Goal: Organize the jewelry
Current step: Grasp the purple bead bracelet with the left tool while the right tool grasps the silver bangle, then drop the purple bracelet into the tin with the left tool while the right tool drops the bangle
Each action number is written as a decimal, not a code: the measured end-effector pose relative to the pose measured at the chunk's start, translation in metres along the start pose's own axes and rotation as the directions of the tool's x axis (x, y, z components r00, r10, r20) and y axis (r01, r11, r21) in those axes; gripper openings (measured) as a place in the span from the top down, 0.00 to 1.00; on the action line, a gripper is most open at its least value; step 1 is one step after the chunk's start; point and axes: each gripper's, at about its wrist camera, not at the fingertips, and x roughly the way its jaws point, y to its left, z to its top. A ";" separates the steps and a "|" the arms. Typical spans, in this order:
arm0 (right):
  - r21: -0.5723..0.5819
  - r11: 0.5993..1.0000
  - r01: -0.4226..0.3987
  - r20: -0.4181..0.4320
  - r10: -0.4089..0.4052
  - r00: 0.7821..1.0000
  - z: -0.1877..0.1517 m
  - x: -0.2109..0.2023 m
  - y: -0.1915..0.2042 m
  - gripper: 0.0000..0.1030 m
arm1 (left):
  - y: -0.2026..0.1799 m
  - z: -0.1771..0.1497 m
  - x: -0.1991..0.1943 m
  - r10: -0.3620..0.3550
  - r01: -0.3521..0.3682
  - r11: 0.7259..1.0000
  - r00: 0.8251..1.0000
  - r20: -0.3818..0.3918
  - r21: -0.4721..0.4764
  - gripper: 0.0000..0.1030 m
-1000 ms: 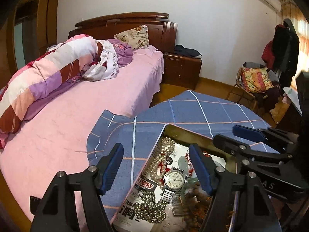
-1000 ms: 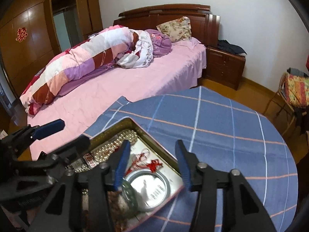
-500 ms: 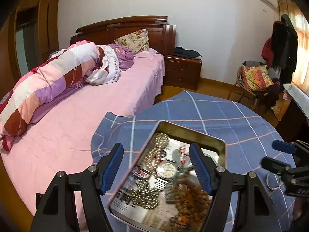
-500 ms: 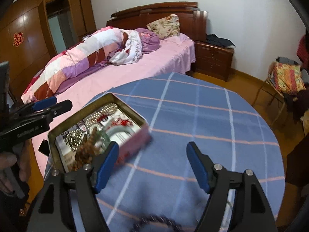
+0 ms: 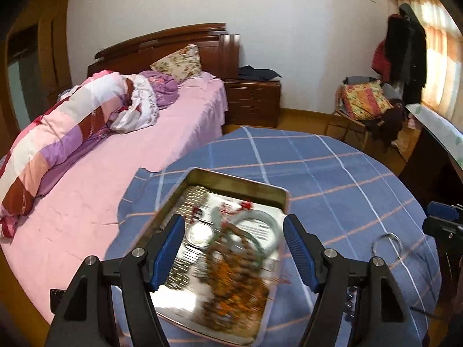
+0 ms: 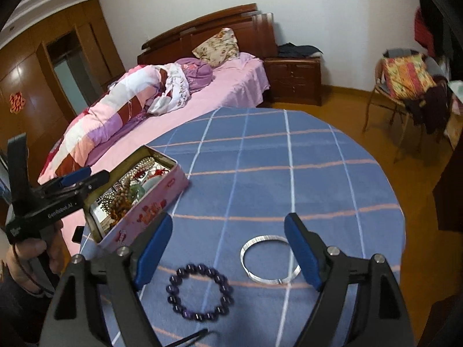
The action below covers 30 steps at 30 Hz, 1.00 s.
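Observation:
A pink metal tin [image 6: 150, 205] holding pearls, a watch, bangles and brown beads stands on the blue checked tablecloth; it also shows in the left wrist view [image 5: 254, 188]. My left gripper [image 5: 234, 248] is open and empty above the tin. My right gripper [image 6: 228, 248] is open and empty above a dark purple bead bracelet [image 6: 199, 292] and a silver bangle [image 6: 270, 258] lying on the cloth. The bangle also shows in the left wrist view [image 5: 387, 241], beside the right gripper's tip [image 5: 442, 217].
The round table [image 6: 289, 173] stands against a pink bed [image 6: 225, 86] with a rolled quilt. A wooden nightstand [image 6: 292, 79] and a chair with a cushion [image 6: 405, 78] stand behind. A dark phone-like object [image 6: 77, 233] lies by the tin's left.
Both grippers have drawn back and apart from the tin. The right gripper moved right, so the purple bracelet and silver bangle now lie between its fingers. Both stay open.

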 end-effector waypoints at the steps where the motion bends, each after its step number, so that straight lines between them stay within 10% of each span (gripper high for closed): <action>1: 0.009 1.000 0.002 0.001 -0.002 1.000 -0.004 -0.003 -0.003 0.19 | -0.008 -0.003 -0.002 -0.008 0.008 1.000 1.000 -0.001 0.017 0.32; 15: 0.028 0.985 0.172 -0.126 -0.168 0.978 -0.040 0.041 -0.049 0.31 | -0.112 -0.051 0.024 -0.103 0.136 0.960 0.985 -0.142 0.244 0.32; 22: -0.015 0.981 0.195 -0.146 -0.195 0.970 -0.046 0.051 -0.052 0.50 | -0.127 -0.070 0.039 -0.142 0.204 0.945 0.960 -0.243 0.257 0.57; 25: -0.059 0.971 0.230 -0.139 -0.237 0.962 -0.047 0.051 -0.047 0.82 | -0.133 -0.076 0.039 -0.177 0.249 0.930 0.948 -0.263 0.270 0.84; 30: -0.072 0.977 0.200 -0.127 -0.208 0.970 -0.050 0.048 -0.042 0.93 | -0.135 -0.076 0.031 -0.199 0.268 0.925 0.946 -0.255 0.270 0.87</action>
